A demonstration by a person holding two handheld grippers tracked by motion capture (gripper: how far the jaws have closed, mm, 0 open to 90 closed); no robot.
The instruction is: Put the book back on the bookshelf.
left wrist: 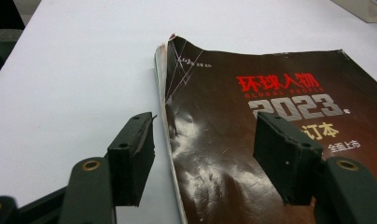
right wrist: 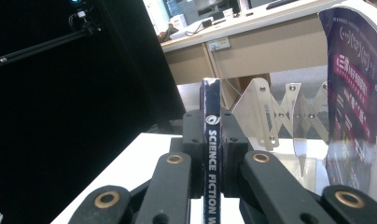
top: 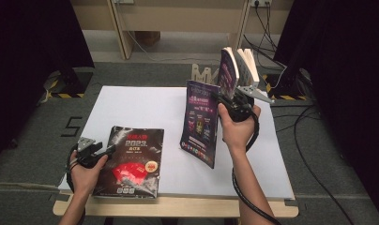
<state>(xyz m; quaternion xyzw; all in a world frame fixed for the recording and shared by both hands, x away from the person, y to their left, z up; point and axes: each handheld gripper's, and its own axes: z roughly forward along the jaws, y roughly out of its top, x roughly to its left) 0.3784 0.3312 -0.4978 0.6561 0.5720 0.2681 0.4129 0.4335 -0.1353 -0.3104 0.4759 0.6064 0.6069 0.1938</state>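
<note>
The right gripper (top: 227,104) is clamped on the spine of a purple magazine (top: 200,123), held upright over the white table (top: 145,105). Pinched so narrowly, it could swing or slip, or clip the books in the rack (top: 204,74) just beyond. The left gripper (left wrist: 203,156) stands open astride the black magazine's (left wrist: 270,135) spine edge, which lies flat, overhanging the near edge; a nudge might tip it off.
</note>
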